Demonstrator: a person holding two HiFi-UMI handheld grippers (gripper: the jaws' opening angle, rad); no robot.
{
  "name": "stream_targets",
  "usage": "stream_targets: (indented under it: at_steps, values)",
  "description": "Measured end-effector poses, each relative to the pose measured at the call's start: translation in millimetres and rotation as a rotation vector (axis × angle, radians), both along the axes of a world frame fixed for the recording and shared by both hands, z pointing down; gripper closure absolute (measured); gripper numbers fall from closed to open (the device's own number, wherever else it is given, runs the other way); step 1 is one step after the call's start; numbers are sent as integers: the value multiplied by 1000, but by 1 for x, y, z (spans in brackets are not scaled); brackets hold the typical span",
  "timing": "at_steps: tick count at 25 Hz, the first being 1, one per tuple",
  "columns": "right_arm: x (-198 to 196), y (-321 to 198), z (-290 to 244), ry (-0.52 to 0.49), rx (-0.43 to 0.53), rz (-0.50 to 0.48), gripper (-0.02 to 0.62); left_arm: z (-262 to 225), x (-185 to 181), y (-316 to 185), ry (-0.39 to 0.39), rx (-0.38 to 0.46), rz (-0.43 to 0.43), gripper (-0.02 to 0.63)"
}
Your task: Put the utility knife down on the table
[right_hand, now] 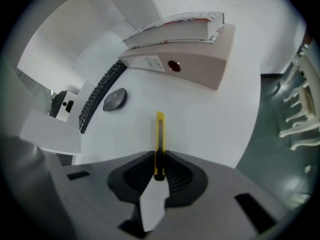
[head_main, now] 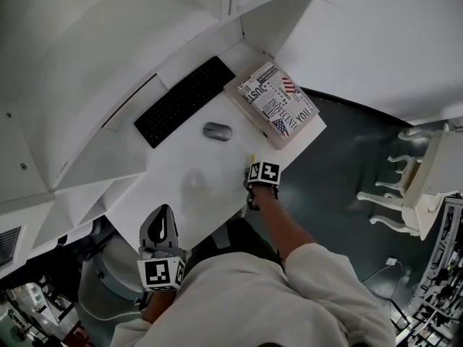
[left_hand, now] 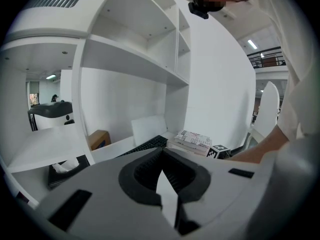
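Knife in right gripper (right_hand: 159, 160), over table (right_hand: 210, 119); set-down not yet done.
Jaws are clenched on the tail end of the yellow knife (right_hand: 160, 131), and the rest of it points forward over the white top, near the front edge. I cannot tell whether it touches. Left gripper (left_hand: 161, 156) sits low by the person's body, jaws together with nothing between. Judgement: lower until the knife's full length lies flat, then part the jaws and draw straight back. Keep it inboard of the edge and short of the mouse (right_hand: 115, 100) and book (right_hand: 175, 26).

utility knife (right_hand: 160, 129) rear end hidden inside right tongs (right_hand: 159, 159); keyboard (left_hand: 149, 144) mostly behind left gripper (left_hand: 162, 155)
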State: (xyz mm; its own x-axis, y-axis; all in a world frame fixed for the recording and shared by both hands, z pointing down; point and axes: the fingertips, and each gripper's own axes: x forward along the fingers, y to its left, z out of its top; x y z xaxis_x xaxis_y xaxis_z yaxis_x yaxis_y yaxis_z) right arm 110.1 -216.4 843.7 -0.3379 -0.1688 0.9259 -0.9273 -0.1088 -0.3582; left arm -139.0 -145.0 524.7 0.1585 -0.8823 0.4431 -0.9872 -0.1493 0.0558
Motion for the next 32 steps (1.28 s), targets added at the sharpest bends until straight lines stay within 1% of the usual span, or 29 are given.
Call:
stream_targets:
  at_steps: [6,14,21,32]
  values:
    - [0,1,1,-4,-53,-11,531,-2,-5,9,11,4,-25,606]
    - [-3,1,3,-38,-128,-12,531,-2,-13,19,23,5,-56,606]
    - [-5,1,2,-73,-127,-14,508,-3,-14,25,28,10,-68,605]
    - [-5,2,1,-70,-89,-23,509,-1,-11,31,29,8,-61,605]
